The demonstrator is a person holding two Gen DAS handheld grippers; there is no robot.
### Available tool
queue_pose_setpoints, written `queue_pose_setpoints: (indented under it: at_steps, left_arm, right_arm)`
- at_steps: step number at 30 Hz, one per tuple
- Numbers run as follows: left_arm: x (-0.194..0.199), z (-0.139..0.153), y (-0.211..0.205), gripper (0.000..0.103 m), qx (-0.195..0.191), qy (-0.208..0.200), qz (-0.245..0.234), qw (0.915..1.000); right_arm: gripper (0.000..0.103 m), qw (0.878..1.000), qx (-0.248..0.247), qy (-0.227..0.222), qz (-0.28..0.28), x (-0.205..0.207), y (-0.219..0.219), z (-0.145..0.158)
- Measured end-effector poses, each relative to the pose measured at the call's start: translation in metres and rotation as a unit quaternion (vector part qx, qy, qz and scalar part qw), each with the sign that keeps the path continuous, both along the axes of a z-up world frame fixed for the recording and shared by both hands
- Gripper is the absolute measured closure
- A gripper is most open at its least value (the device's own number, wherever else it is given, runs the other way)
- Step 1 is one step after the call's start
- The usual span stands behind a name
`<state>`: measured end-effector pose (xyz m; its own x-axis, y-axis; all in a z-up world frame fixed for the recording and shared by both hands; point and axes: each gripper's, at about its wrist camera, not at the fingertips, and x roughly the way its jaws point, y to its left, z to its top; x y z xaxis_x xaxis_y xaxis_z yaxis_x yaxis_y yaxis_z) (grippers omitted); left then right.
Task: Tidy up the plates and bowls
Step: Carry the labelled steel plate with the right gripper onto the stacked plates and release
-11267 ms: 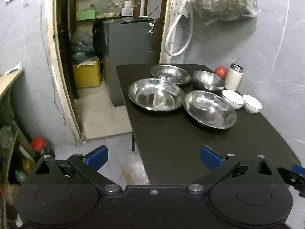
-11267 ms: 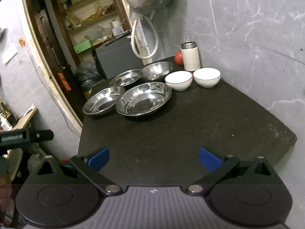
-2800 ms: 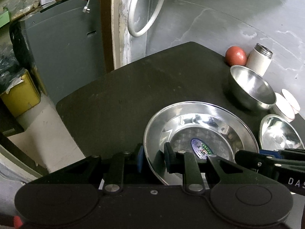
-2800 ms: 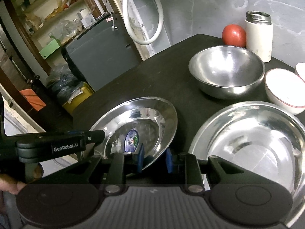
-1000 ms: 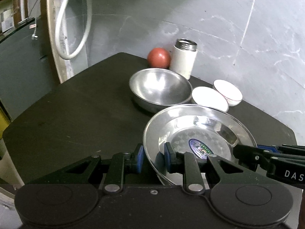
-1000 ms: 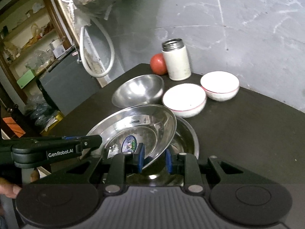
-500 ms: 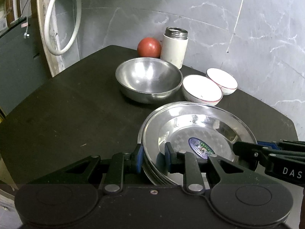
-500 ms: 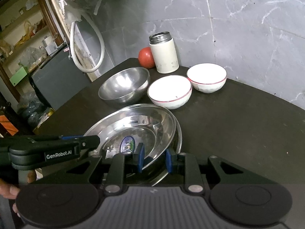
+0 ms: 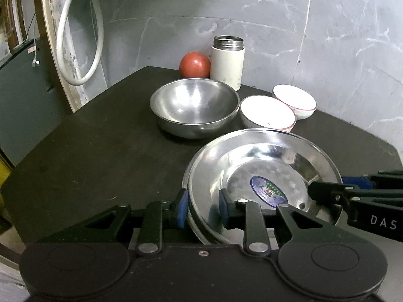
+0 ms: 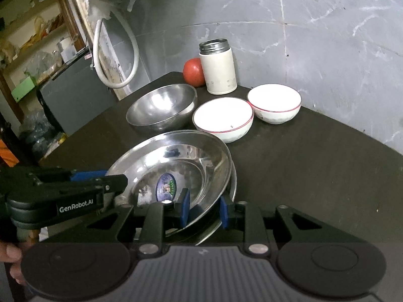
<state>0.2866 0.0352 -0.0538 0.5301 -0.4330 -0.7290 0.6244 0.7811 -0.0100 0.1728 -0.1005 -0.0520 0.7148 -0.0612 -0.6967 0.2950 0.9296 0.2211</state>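
A: How will the steel plate [image 9: 262, 166] handle?

B: Stiff, light, slick, I'd judge; take it by the rim. Left gripper [image 9: 203, 207] and right gripper [image 10: 204, 207] are each clamped on its near rim.

A: Its look, its place?

B: Shiny, sticker at centre, nested on another steel plate [image 10: 233, 176] at the black table [image 9: 100, 156]'s near edge, beside a steel bowl [image 9: 194, 107].

Dim, grainy frames (fisheye-bent edges), glare on the steel plate [image 9: 262, 166].
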Motion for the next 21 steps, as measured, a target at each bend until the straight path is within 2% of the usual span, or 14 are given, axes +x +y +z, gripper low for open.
queue_pose_setpoints:
  at_steps: [2, 5, 8, 9, 10, 11, 12, 13, 16, 19, 21]
  left_arm:
    - [-0.001, 0.000, -0.001, 0.075, 0.002, -0.001, -0.002, 1.0000]
    - [-0.003, 0.000, -0.001, 0.075, 0.001, 0.000, -0.002, 1.0000]
    - [-0.006, 0.001, 0.001, 0.069, 0.000, -0.001, 0.000, 1.0000]
    - [-0.006, 0.002, 0.002, 0.064, -0.001, -0.002, 0.001, 1.0000]
    - [-0.007, 0.003, 0.003, 0.058, -0.003, -0.003, 0.003, 1.0000]
    - [-0.007, 0.004, 0.004, 0.055, -0.006, -0.005, 0.005, 1.0000]
    - [-0.009, 0.006, 0.007, 0.045, -0.009, -0.008, 0.007, 0.9999]
    - [-0.010, 0.009, 0.010, 0.036, -0.014, -0.011, 0.010, 0.9998]
    - [-0.015, 0.015, 0.019, 0.023, -0.026, -0.021, 0.020, 0.9992]
    - [-0.020, 0.019, 0.027, 0.011, -0.030, -0.031, 0.033, 0.9985]
    - [-0.025, 0.021, 0.033, 0.007, -0.033, -0.038, 0.041, 0.9979]
  right_arm:
    - [0.072, 1.000, -0.021, 0.006, 0.003, 0.001, 0.004, 0.001]
    - [0.072, 1.000, -0.019, 0.006, 0.005, 0.002, 0.005, 0.001]
    - [0.068, 1.000, -0.025, 0.009, 0.008, 0.003, 0.006, 0.001]
    - [0.062, 1.000, -0.027, 0.010, 0.010, 0.003, 0.007, 0.001]
    - [0.051, 0.999, -0.030, 0.012, 0.011, 0.003, 0.009, 0.000]
    - [0.046, 0.999, -0.031, 0.017, 0.010, 0.003, 0.010, -0.001]
    - [0.042, 0.999, -0.029, 0.019, 0.008, 0.003, 0.009, -0.002]
    - [0.040, 0.999, -0.027, 0.018, 0.004, 0.001, 0.009, -0.002]
    - [0.031, 0.999, -0.029, 0.011, -0.006, -0.005, 0.009, -0.001]
    - [0.022, 0.999, -0.028, -0.001, -0.020, -0.013, 0.010, 0.003]
    - [0.015, 0.999, -0.023, -0.012, -0.029, -0.020, 0.012, 0.007]
